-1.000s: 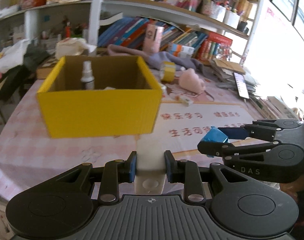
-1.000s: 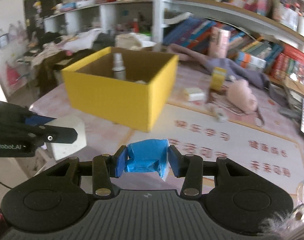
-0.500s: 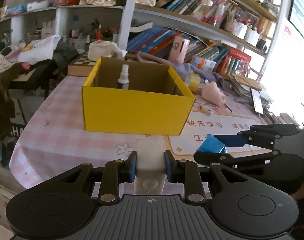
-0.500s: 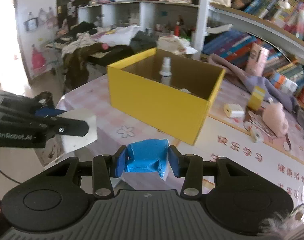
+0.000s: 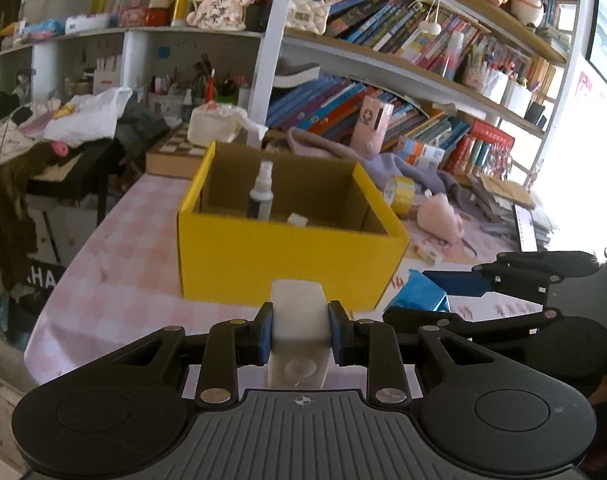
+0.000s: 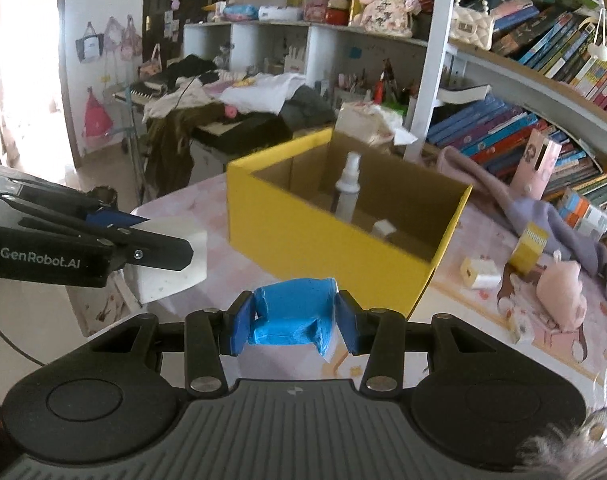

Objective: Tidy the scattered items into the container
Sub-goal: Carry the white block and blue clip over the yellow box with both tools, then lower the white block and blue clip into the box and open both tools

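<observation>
Left wrist: my left gripper (image 5: 297,330) clamps a white block (image 5: 297,320), right gripper (image 6: 294,318) clamps a blue packet (image 6: 293,316), both just short of the yellow box (image 5: 287,256). Spray bottle (image 5: 260,196) inside; tape roll (image 5: 400,195), charger (image 6: 479,273) beyond it.

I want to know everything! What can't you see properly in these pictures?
- White block, left wrist view: its underside is hidden by the left hand-held gripper.
- Yellow box, both views: its near wall hides the floor inside.
- Small white thing in the box: too small to name.
- Blue packet: no label readable.
</observation>
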Action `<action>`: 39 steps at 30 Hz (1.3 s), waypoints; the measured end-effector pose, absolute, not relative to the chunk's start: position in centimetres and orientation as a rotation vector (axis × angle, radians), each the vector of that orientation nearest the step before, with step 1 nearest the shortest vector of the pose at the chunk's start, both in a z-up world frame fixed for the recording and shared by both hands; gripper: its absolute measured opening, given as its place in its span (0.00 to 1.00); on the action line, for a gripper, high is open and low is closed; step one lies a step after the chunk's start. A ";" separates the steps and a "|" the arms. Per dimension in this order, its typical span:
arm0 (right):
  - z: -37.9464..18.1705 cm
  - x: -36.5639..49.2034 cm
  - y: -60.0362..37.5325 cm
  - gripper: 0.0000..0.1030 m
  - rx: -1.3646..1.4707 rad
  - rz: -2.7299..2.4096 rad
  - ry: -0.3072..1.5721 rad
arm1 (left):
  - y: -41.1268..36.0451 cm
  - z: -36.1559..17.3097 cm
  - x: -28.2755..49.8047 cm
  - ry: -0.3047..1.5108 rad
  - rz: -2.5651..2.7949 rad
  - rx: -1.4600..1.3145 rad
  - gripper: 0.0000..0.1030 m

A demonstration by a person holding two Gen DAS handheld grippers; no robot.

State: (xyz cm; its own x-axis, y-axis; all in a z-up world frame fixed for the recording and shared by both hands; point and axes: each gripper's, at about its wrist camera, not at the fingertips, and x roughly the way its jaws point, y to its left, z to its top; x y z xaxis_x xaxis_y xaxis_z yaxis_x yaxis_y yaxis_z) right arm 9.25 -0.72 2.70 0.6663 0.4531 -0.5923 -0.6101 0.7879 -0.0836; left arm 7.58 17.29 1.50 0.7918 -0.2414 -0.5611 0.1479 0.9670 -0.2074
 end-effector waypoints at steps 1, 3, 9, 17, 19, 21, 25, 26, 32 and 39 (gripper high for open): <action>3.0 9.8 -0.8 0.41 -0.283 0.609 0.575 | 17.3 1.8 8.1 0.615 -0.213 -0.152 0.25; 3.7 10.8 -0.8 0.41 -0.276 0.608 0.554 | 17.4 2.6 9.3 0.593 -0.219 -0.144 0.25; 5.9 14.6 -0.6 0.41 -0.266 0.622 0.487 | 17.3 4.5 13.6 0.527 -0.233 -0.113 0.25; 5.5 21.9 0.0 0.41 -0.289 0.628 0.501 | 17.2 3.9 20.3 0.539 -0.223 -0.079 0.26; 4.6 23.9 0.4 0.41 -0.301 0.631 0.526 | 17.1 3.0 22.1 0.574 -0.220 -0.067 0.25; 3.4 26.0 1.0 0.41 -0.327 0.634 0.564 | 16.8 1.9 23.9 0.615 -0.218 -0.040 0.25; 0.8 29.6 1.9 0.41 -0.370 0.653 0.650 | 16.1 -0.5 26.7 0.705 -0.229 0.031 0.26; 0.2 30.3 2.0 0.41 -0.381 0.659 0.670 | 16.0 -1.0 27.3 0.726 -0.233 0.037 0.26; -2.0 32.8 3.1 0.40 -0.463 0.715 0.758 | 15.8 -3.2 29.4 0.829 -0.221 0.081 0.25; -2.7 33.7 4.6 0.40 -0.573 0.789 0.833 | 15.6 -4.5 30.4 0.896 -0.209 0.115 0.25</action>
